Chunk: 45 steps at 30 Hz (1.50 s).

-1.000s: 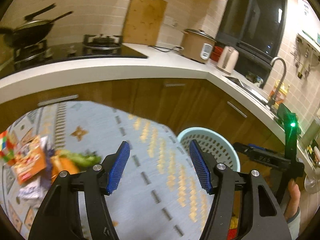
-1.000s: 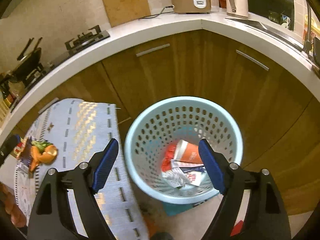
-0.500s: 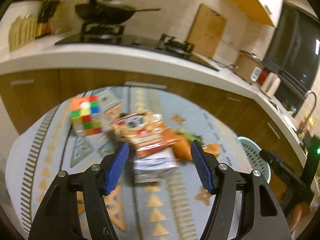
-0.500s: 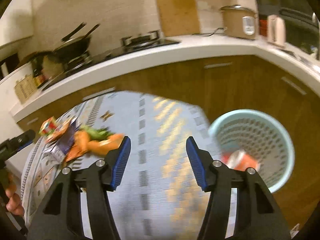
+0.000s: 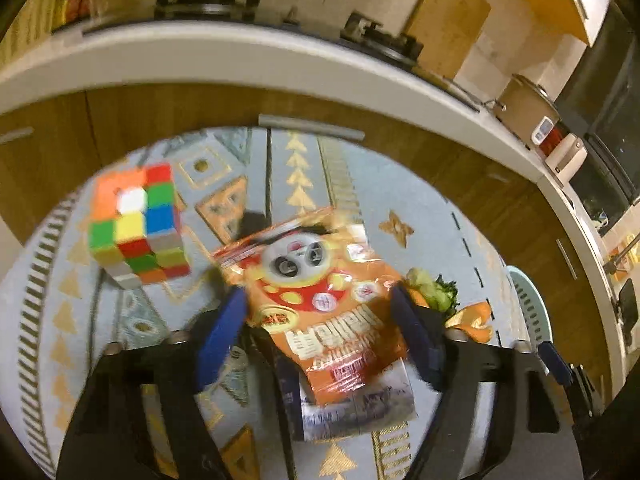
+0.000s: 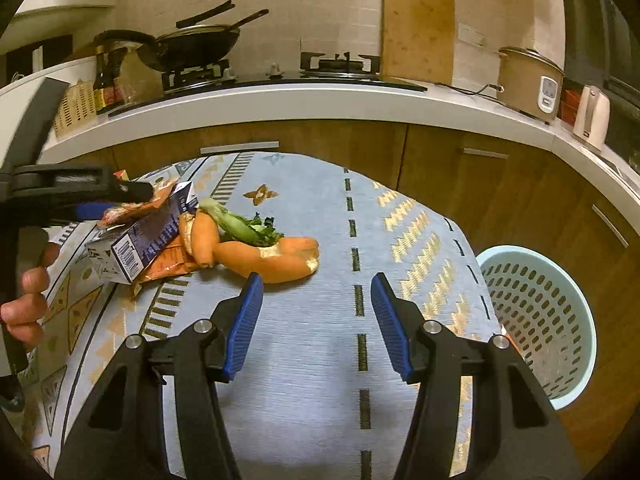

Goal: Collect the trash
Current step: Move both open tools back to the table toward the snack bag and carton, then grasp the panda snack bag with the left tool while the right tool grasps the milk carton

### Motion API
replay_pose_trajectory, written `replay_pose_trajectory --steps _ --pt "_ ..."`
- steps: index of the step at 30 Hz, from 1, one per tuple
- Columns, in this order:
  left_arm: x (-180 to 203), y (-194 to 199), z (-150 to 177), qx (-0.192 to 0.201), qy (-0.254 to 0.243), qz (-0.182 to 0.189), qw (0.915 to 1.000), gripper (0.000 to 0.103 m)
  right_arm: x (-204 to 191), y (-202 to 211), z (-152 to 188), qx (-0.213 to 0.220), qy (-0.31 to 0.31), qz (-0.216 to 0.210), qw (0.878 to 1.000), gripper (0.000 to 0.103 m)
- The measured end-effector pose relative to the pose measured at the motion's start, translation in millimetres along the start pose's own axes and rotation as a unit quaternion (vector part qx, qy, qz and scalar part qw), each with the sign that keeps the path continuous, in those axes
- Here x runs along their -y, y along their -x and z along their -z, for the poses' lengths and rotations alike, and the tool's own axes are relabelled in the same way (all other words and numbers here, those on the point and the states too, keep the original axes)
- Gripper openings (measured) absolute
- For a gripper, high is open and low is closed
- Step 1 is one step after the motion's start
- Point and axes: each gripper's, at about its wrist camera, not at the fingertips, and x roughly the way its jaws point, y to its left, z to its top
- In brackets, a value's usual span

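Seen from the left wrist, the left gripper stands wide, its blue pads flanking an orange snack packet atop a small carton, without pinching it. At ten o'clock sits a colour cube on the patterned rug. From the right wrist, the right gripper hangs wide and empty; orange peel lies at eleven o'clock, a pale blue basket at three.

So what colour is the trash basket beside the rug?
Pale blue basket, clearest in the right wrist view.
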Motion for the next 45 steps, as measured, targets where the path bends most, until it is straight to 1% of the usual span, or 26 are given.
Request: replay_pose_trajectory --steps 3,4,5,6,9,13,15,19,21,24,28,31,33,34,36,37,38,39,40,41,42,43,44,45 --pt "3.0 -3.7 4.1 0.007 -0.014 -0.024 0.9996 0.049 0.8 -1.7 -0.7 -0.003 0.0 0.001 1.0 0.053" --pt "2.7 -2.7 5.0 0.009 -0.015 -0.029 0.9994 0.035 0.5 -1.6 -0.6 -0.002 0.001 0.001 1.0 0.053" --pt "1.9 -1.9 4.6 0.009 -0.016 -0.035 0.9992 0.017 0.2 -2.9 -0.9 -0.002 0.001 0.002 1.0 0.053" --pt "0.5 -1.5 5.1 0.01 -0.019 -0.044 0.9988 0.012 -0.9 -3.1 -0.8 -0.002 0.004 0.004 1.0 0.053" --pt "-4.8 4.8 8.2 0.019 -0.016 -0.033 0.9991 0.009 -4.9 -3.2 -0.6 -0.004 0.014 0.006 1.0 0.053" --pt "-5.9 17.4 13.9 0.034 -0.017 -0.018 0.9991 0.001 -8.1 -4.3 -1.2 -0.007 0.02 0.01 1.0 0.053" --pt "-5.0 25.0 17.0 0.039 -0.017 -0.004 0.9991 0.001 -6.9 -4.0 -1.7 -0.008 0.017 0.01 1.0 0.053" --pt "-10.5 50.0 27.9 0.054 -0.016 0.008 0.9984 0.0 -5.3 -4.7 -1.9 -0.009 0.013 0.012 1.0 0.052" --pt "-20.5 66.9 40.4 0.059 -0.016 0.0 0.9982 0.0 -5.5 -4.0 -1.9 -0.008 0.014 0.012 1.0 0.053" --pt "-38.7 85.5 60.7 0.054 -0.008 -0.015 0.9984 0.0 -8.7 -1.6 -2.9 -0.012 0.016 0.009 1.0 0.053" --pt "-61.5 102.5 90.3 0.052 0.001 -0.053 0.9972 0.001 -26.3 12.4 -12.3 -0.009 0.012 -0.039 0.999 0.053" --pt "-72.2 100.7 107.6 0.041 -0.009 -0.092 0.9949 0.001 -55.1 22.9 -22.0 -0.001 0.037 -0.067 0.997 0.053" --pt "-80.1 96.8 114.3 0.026 -0.006 -0.091 0.9955 0.004 -72.9 26.8 -26.0 0.005 0.057 -0.077 0.995 0.052" --pt "-83.1 95.6 117.1 0.02 -0.004 -0.083 0.9964 0.008 -80.7 27.5 -26.8 0.005 0.065 -0.082 0.995 0.053" --pt "-83.8 95.9 120.4 0.018 -0.011 -0.079 0.9966 0.03 -93.8 27.0 -26.4 0.001 0.076 -0.087 0.993 0.053" --pt "-83.1 97.6 122.3 0.019 -0.018 -0.081 0.9964 0.056 -99.4 26.1 -25.9 -0.002 0.08 -0.089 0.993 0.053" --pt "-81.4 99.3 123.2 0.023 -0.023 -0.085 0.9959 0.075 -103.3 25.1 -25.5 -0.006 0.081 -0.093 0.992 0.053" --pt "-78.2 102.8 124.3 0.03 -0.028 -0.084 0.9956 0.078 -106.1 25.0 -25.2 -0.008 0.08 -0.096 0.992 0.053" --pt "-74.4 104.0 126.5 0.032 -0.032 -0.075 0.9962 0.079 -107.5 24.8 -24.5 -0.01 0.079 -0.098 0.992 0.053" --pt "-69.9 103.7 127.7 0.028 -0.037 -0.059 0.9972 0.081 -108.6 23.8 -24.7 -0.013 0.076 -0.102 0.992 0.053" --pt "-63.3 98.7 128.7 0.011 -0.047 -0.042 0.998 0.083 -109.8 21.7 -25.8 -0.018 0.071 -0.107 0.992 0.053" --pt "-58.1 93.3 129.6 -0.002 -0.056 -0.039 0.9977 0.084 -110.1 20.7 -25.7 -0.023 0.067 -0.108 0.992 0.053" --pt "-52.4 86.6 129.7 -0.012 -0.063 -0.048 0.9968 0.084 -110.0 18.2 -27.0 -0.029 0.061 -0.112 0.991 0.053" --pt "-48.7 77.7 130.4 -0.024 -0.067 -0.066 0.9952 0.084 -110.2 16.6 -27.6 -0.035 0.057 -0.115 0.991 0.053"
